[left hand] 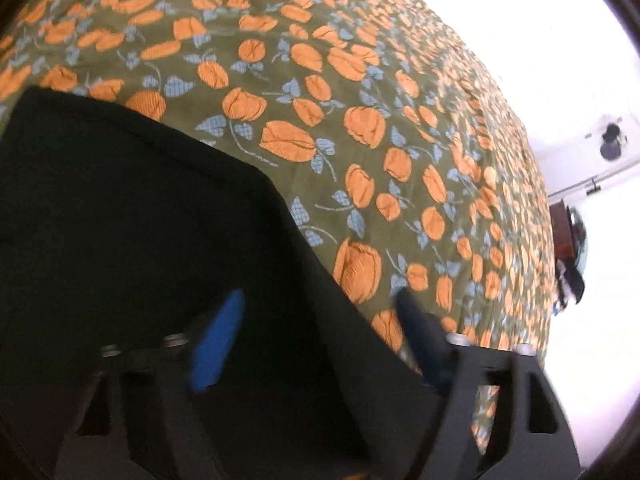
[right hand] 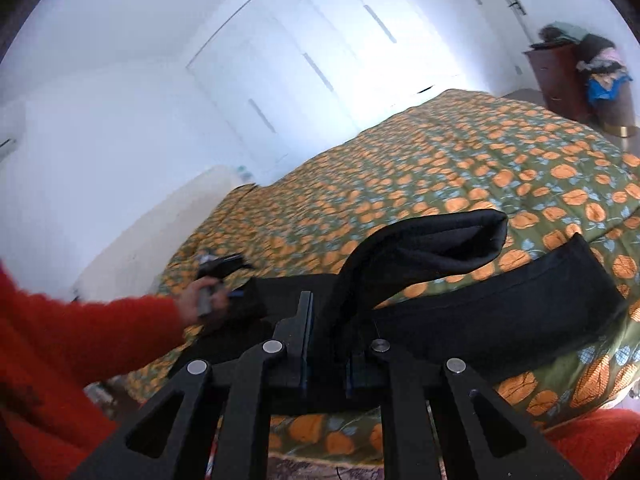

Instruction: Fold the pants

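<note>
**Black pants half-lifted off the bed, one claw pinched, one gaping**

The pants (right hand: 460, 312) lie on the bedspread (right hand: 500, 152), w/ one leg raised in a limp arch and its hem (right hand: 452, 236) folded over mid-air. The right gripper (right hand: 326, 344) has its jaws pressed nearly together on that leg's fabric, so it carries the cloth. The left gripper (left hand: 320, 312) stands part-open over the garment's edge: one blue pad (left hand: 218, 344) above the dark cloth, the other finger over the bedspread, nothing pinched between them. In the right wrist view the person's left hand (right hand: 200, 292), in a red sleeve (right hand: 80, 328), holds that tool at the far end of the pants.

Handling, as a judgement: the cloth looks soft, light and floppy (it sags the moment it is unsupported), so it should drape, not hold shape, and it likely won't slip once pinched. Best holds prob. at a hem or the waistband edge, where layers are thicker; a mid-panel pinch may take only one layer.

Surface: a quilted spread, olive w/ orange flowers and pale blue leaves, soft and slightly rumpled. Room: white wardrobe doors (right hand: 320, 68) behind the bed, a dark wood dresser (right hand: 556, 76) w/ heaped clothes at the far corner.
</note>
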`<state>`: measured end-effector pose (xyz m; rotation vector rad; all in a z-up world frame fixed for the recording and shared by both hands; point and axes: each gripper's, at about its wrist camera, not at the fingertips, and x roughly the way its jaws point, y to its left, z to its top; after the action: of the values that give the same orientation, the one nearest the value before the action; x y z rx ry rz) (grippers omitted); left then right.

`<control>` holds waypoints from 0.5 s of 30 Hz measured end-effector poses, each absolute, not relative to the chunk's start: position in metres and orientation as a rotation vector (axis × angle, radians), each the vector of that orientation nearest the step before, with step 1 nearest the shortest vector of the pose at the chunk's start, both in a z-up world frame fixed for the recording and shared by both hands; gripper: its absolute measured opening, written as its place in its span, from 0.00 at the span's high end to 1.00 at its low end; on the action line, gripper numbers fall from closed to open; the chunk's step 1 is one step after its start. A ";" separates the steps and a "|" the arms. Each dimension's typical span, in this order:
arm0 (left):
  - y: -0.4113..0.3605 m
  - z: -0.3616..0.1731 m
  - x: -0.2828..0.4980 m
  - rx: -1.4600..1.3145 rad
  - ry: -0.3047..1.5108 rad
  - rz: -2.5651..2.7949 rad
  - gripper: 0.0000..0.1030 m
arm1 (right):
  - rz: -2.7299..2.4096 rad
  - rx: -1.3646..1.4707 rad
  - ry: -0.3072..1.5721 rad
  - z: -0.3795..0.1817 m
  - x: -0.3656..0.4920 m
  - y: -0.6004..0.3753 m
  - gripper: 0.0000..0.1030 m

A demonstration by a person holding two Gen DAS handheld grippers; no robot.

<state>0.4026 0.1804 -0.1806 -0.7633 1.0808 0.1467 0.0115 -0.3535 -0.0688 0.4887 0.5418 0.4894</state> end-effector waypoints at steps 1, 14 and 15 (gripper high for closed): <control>0.181 -0.183 0.403 -0.770 1.078 0.148 0.54 | 0.510 0.498 0.547 -0.069 0.009 -0.354 0.88; 0.225 -0.044 0.287 -0.795 0.709 0.017 0.95 | 0.446 0.608 0.595 -0.080 0.072 -0.388 0.88; 0.233 -0.023 0.264 -0.788 0.657 0.022 0.95 | 0.471 0.590 0.568 -0.068 0.084 -0.384 0.88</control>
<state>0.2636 0.2326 -0.0234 -0.7880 0.6565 0.0216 0.0836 -0.3842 -0.0682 0.5897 0.5677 0.4707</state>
